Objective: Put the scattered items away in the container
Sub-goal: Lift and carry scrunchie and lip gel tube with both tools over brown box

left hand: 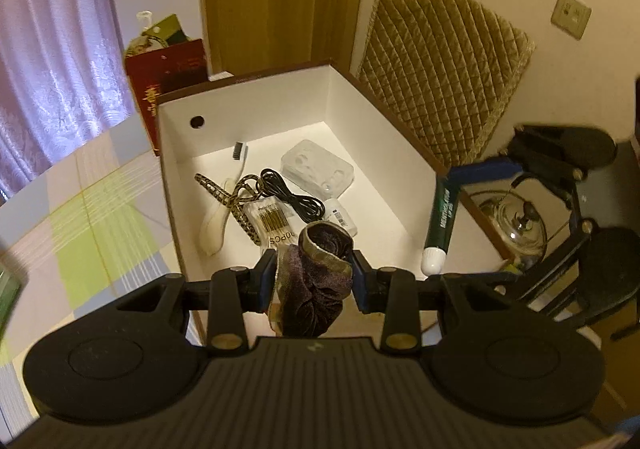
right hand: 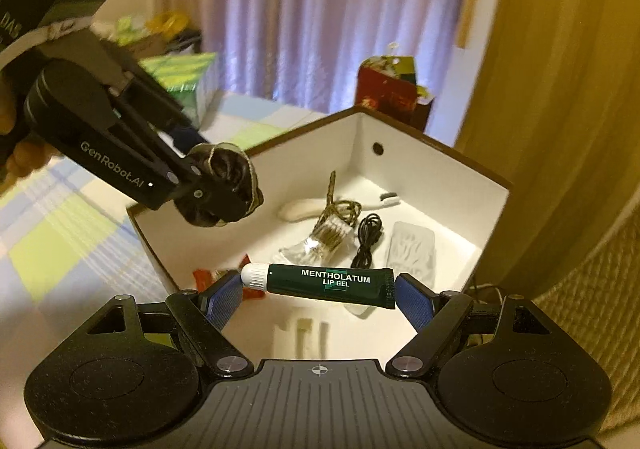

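Between the blue pads of the left gripper [left hand: 314, 281], a dark velvet scrunchie [left hand: 320, 281] with a patterned edge is pinched tight, held over the near rim of the white box [left hand: 404, 185]. Just to the right, the right gripper [right hand: 320, 289] has its fingers spread only as wide as the green Mentholatum lip gel tube [right hand: 328, 283], clamped end to end above the box. Farther in, on the box floor, lie a coiled black cable [left hand: 294, 197], a toothbrush [left hand: 239, 157], a leopard-print band [left hand: 228, 201] and a clear plastic case [left hand: 318, 173].
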A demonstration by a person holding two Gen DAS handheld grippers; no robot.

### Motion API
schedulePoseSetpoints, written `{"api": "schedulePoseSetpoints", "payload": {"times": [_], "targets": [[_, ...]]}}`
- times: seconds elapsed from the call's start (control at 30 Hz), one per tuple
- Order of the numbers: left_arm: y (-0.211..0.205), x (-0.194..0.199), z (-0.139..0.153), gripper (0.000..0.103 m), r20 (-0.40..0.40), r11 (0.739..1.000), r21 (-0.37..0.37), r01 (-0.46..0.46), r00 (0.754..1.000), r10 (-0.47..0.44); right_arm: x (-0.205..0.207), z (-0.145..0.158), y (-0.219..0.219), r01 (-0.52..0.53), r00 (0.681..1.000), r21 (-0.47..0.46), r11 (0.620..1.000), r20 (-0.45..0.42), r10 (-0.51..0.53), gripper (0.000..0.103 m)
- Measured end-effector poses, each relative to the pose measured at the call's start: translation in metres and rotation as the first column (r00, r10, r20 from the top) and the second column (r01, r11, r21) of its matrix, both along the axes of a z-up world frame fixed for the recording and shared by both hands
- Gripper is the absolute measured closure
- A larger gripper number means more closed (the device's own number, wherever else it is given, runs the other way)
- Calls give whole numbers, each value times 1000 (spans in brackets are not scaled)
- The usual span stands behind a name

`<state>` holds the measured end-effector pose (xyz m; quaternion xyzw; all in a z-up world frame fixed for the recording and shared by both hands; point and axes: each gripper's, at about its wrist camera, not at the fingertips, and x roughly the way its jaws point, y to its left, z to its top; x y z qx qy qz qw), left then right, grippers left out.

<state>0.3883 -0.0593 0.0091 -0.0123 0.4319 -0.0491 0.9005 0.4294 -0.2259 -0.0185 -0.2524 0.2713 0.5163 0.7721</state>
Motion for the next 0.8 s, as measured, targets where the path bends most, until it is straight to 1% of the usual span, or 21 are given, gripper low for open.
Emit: {"api": "schedulePoseSetpoints", "payload": {"times": [0.1,0.2,0.3,0.4,0.63,0.8], "targets": [[-3,14,-11,71,-29,999,30,17,999,-16,11,-6,4,-79,997,-60,995,17,81,18],[-5,24,-22,71,-55,999,31,20,998,-18,22,-16,10,-152,987,-149,977,27,158,18],[-5,31,-32,71,-75,1000,23,11,997,-9,28,-25,13,-220,972,-222,950,36,234,18],[-7,38,-41,71,-94,1000,17,6,996,-4,33,-32,20,-285,950,-288,914,44,310,18],[-10,54,-56,71,-131,1000,22,-1,991,4,49,-37,32,-390,916,-321,863,-39,399,18],[-10,62,-65,71,-156,1000,23,-3,988,7,66,-39,36,-396,915,-334,855,-74,396,18]]}}
